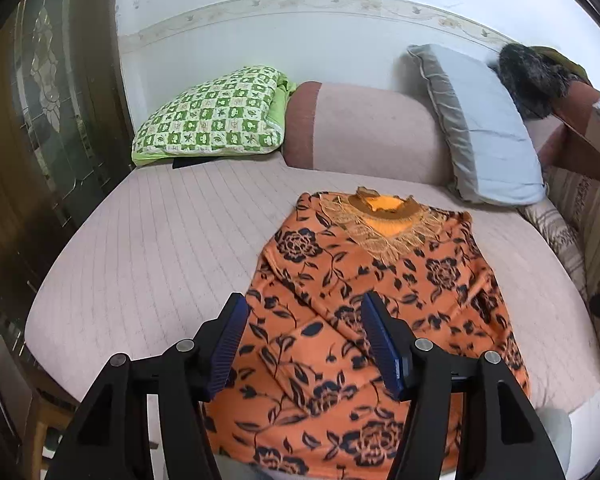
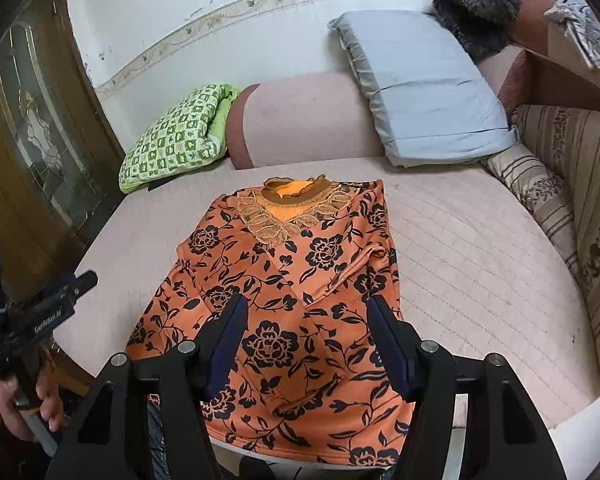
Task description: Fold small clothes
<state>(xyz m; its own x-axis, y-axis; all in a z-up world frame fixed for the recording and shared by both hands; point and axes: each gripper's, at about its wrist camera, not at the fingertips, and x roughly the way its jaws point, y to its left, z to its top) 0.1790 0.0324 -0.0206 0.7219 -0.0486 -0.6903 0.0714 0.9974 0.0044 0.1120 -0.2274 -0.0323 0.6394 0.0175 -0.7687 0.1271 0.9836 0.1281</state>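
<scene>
On the bed, seen through the left wrist camera, an orange floral top lies face up with its lace collar at the far end and its hem hanging over the near edge. The left gripper hovers above the lower part of the garment, jaws wide apart and holding nothing; the cloth shows between them but the pads do not press on it. Beyond the top sit a green checked pillow at far left, a pink bolster and a grey-blue pillow leaning at the far right.

From the right wrist camera, the same top reads more clearly: both sleeves appear already turned in over the body, their edges meeting in diagonal creases below the collar, so the garment forms a long narrow panel. The right gripper hangs over the lower middle of it, jaws likewise wide and empty. At the left edge a hand grips the handle of the other tool, well clear of the cloth.

Judging by this, the lengthwise folds look done and both tools have let go. What seems left is the crosswise fold, bringing the hem up toward the collar, perhaps twice, to make a compact stack. The overhanging hem looks like the natural place to take hold.
</scene>
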